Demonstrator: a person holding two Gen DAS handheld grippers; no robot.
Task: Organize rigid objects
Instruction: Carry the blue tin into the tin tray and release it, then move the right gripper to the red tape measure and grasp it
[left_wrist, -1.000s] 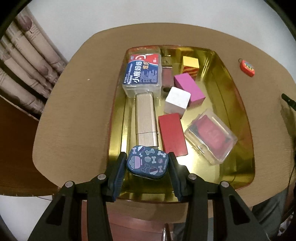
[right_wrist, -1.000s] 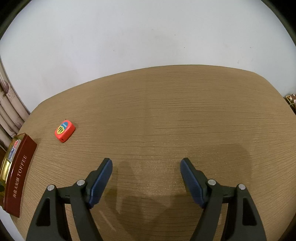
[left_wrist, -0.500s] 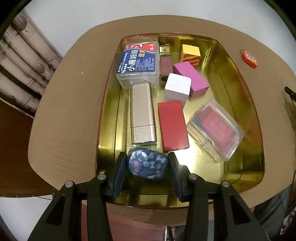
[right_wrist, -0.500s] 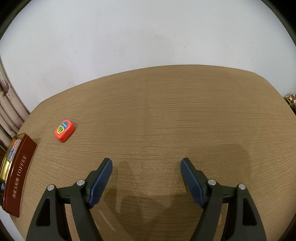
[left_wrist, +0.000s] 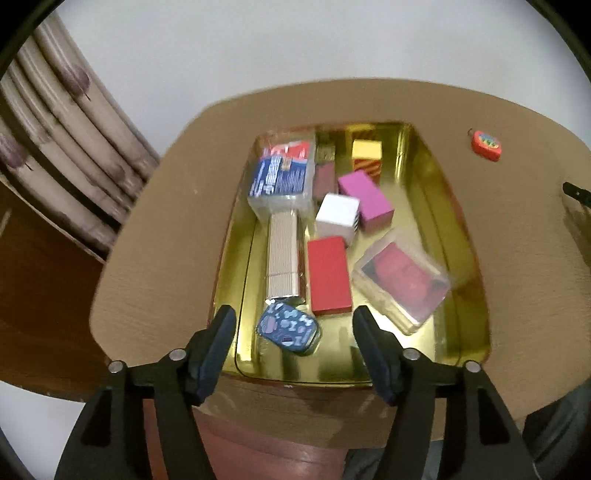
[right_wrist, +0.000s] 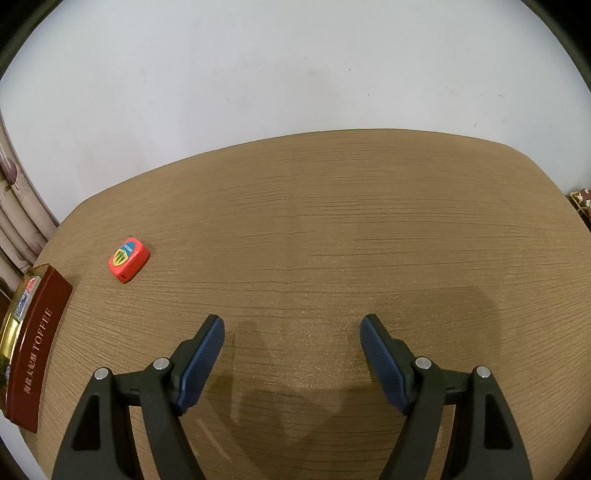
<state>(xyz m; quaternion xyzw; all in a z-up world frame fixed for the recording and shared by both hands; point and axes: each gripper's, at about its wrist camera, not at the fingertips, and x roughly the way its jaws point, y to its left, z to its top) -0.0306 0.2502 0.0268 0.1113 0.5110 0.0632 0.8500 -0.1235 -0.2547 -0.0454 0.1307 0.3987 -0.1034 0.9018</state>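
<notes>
A gold tray (left_wrist: 465, 295) holds several rigid objects: a blue patterned tin (left_wrist: 289, 328) at the near left, a ribbed silver case (left_wrist: 282, 254), a red box (left_wrist: 328, 275), a clear case (left_wrist: 402, 277), a white block (left_wrist: 338, 218), a pink block (left_wrist: 365, 197) and a blue-red labelled box (left_wrist: 282, 173). My left gripper (left_wrist: 295, 345) is open above the tin, apart from it. A small red tape measure (right_wrist: 128, 259) lies on the table, also in the left wrist view (left_wrist: 487, 145). My right gripper (right_wrist: 291, 350) is open and empty over bare table.
The tray's dark red side wall marked TOFFEE (right_wrist: 35, 347) shows at the far left of the right wrist view. A curtain (left_wrist: 62, 122) hangs left of the wooden table (right_wrist: 332, 221). A white wall is behind.
My left gripper has opened and let go of the blue tin, which now lies in the tray's near left corner; the gripper has pulled back and up. The right gripper has not moved.
</notes>
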